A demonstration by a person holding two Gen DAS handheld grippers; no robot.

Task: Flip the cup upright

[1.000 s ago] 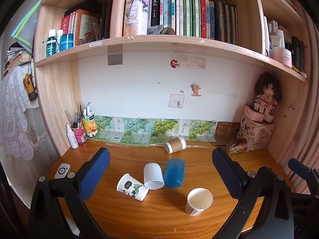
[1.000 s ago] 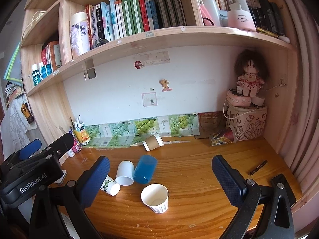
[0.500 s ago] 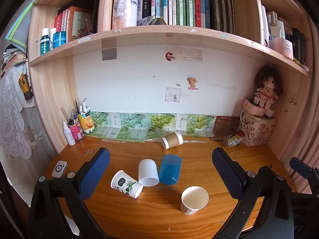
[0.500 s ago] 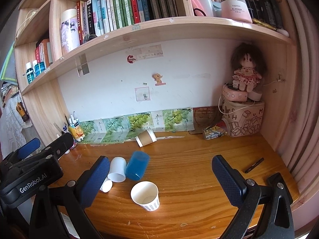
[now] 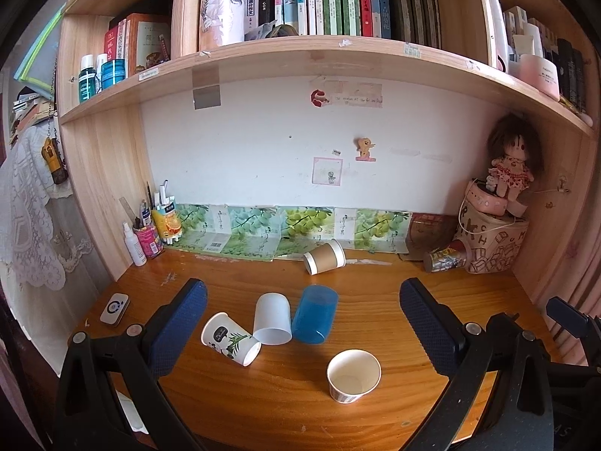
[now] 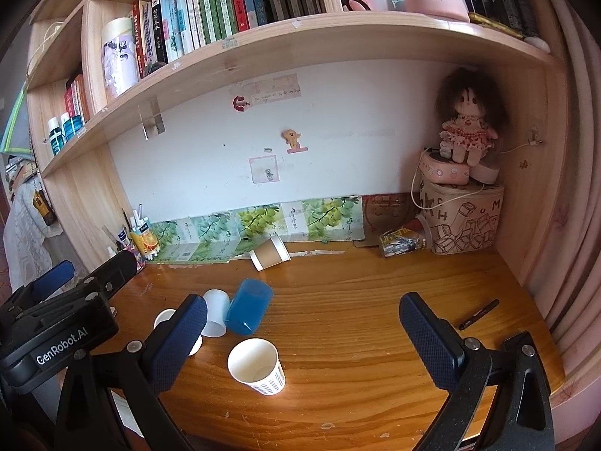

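Both views have pulled back and tilted in the last second; cups sit farther off. Left gripper (image 5: 300, 334) and right gripper (image 6: 302, 338): fingers wide, empty. Patterned paper cup (image 5: 353, 375) stands upright, near centre. White (image 5: 272, 318), blue (image 5: 314, 315), panda-print (image 5: 231, 342) cups lie tipped behind it, so those remain to flip.

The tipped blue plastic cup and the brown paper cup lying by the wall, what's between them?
Only bare wooden desk separates the blue plastic cup from the brown paper cup; both wrist views show it.

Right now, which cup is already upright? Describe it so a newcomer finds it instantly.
On the wooden desk, look nearest the front edge. The white paper cup with a dotted band stands alone there, mouth up; the blue cup and other cups lie on their sides.
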